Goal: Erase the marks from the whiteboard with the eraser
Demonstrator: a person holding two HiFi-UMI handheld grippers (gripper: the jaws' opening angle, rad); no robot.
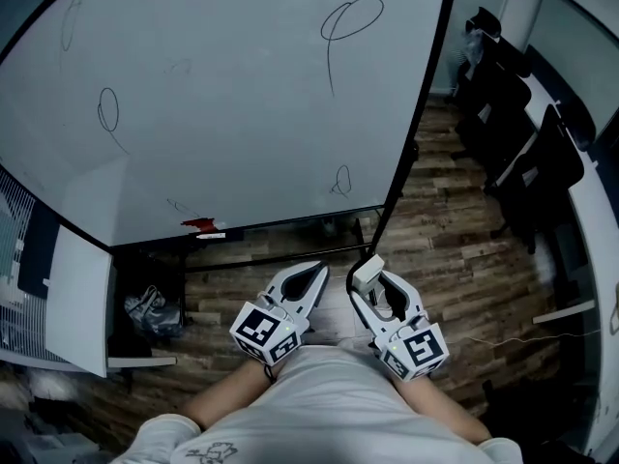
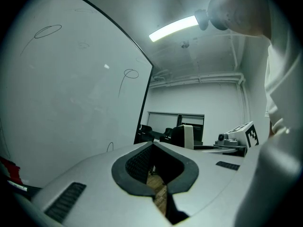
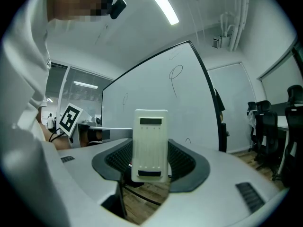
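White plastic shows between the right gripper's point(image 1: 368, 280) fingers point(image 3: 187, 162): the eraser point(image 3: 150, 143), pinched at its sides by the ribbed dark pads and standing upright, its top end well past the fingertips. The left gripper point(image 2: 152, 148) has its fingers point(image 2: 135, 167) pressed together at the tips, with nothing held; only a slot of wood floor point(image 2: 160, 193) shows through the hollow behind them.

From the head view, both grippers sit side by side, low and close to the person's body, the left one's marker cube point(image 1: 263, 332) and the right one's point(image 1: 418, 349) nearest the white shirt point(image 1: 329, 404). The eraser is well apart from the whiteboard point(image 1: 222, 95), over the floor in front of it.

Marks on the whiteboard are a loop with a tail point(image 1: 348, 22) near the top right, an oval with a tail point(image 1: 107, 110) at the left, a small loop point(image 1: 341, 180) near the lower right edge, and a faint line point(image 1: 72, 17) at the top left. A small red thing point(image 1: 200, 224) lies on the board's lower ledge (too small to tell what it is). Dark chairs point(image 1: 503, 95) stand along the right, beyond the board's black frame point(image 1: 421, 104).
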